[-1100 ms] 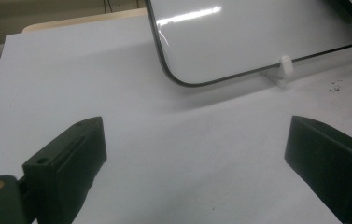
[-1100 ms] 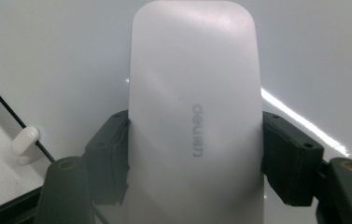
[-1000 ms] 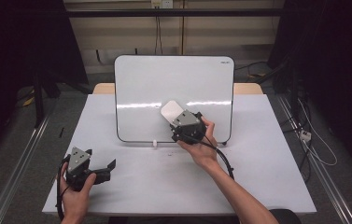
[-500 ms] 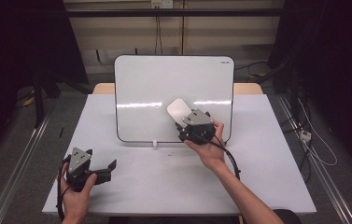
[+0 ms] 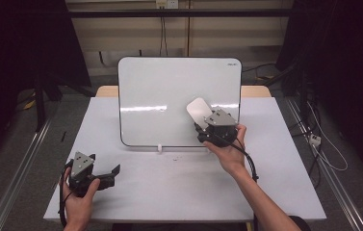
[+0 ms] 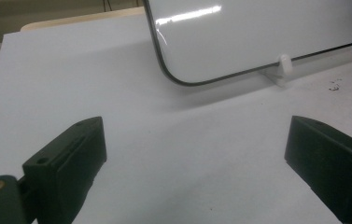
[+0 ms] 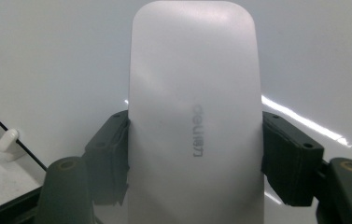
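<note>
A whiteboard stands upright on small white feet at the back of the table. My right gripper is shut on a white board eraser, pressed flat against the lower right part of the board. In the right gripper view the eraser sits between both jaws, with the whiteboard behind it. My left gripper rests at the table's front left, open and with nothing between its jaws. In the left gripper view its jaws stand wide apart, facing the whiteboard's lower corner.
A white foot clip holds the board's bottom edge, seen too as the clip in the left gripper view. Small dark specks lie on the table. Metal rails and cables run on the floor at both sides.
My right gripper has slid the eraser to the right across the lower part of the whiteboard. The left gripper has stayed where it was.
</note>
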Action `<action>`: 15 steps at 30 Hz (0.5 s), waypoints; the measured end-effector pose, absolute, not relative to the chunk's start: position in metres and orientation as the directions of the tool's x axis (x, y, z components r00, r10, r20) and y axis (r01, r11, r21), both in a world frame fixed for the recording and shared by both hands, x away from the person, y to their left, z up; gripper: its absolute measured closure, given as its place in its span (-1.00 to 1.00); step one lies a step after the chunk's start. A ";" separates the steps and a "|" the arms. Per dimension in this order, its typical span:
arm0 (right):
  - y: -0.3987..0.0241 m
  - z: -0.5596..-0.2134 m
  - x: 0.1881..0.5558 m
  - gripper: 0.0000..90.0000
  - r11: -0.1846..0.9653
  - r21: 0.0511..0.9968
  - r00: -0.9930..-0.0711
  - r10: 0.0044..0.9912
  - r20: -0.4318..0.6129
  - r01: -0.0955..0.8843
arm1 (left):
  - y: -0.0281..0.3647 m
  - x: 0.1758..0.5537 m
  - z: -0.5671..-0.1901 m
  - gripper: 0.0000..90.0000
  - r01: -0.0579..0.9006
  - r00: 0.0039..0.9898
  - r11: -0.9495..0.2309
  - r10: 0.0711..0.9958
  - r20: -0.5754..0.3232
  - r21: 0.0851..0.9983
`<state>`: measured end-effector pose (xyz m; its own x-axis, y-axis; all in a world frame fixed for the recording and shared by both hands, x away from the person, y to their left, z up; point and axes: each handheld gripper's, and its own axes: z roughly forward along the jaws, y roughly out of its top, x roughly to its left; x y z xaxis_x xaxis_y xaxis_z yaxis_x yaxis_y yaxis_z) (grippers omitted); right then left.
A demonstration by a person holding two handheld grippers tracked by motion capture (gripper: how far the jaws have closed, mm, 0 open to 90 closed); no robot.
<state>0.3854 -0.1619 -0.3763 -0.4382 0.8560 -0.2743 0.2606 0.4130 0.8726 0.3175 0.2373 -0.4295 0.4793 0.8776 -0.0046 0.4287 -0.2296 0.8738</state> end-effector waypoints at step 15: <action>-0.194 -0.378 0.377 -0.29 0.403 0.873 -0.393 0.876 -0.280 0.276 | 0.238 0.315 -0.427 -0.87 0.418 0.474 -0.234 0.880 0.009 0.878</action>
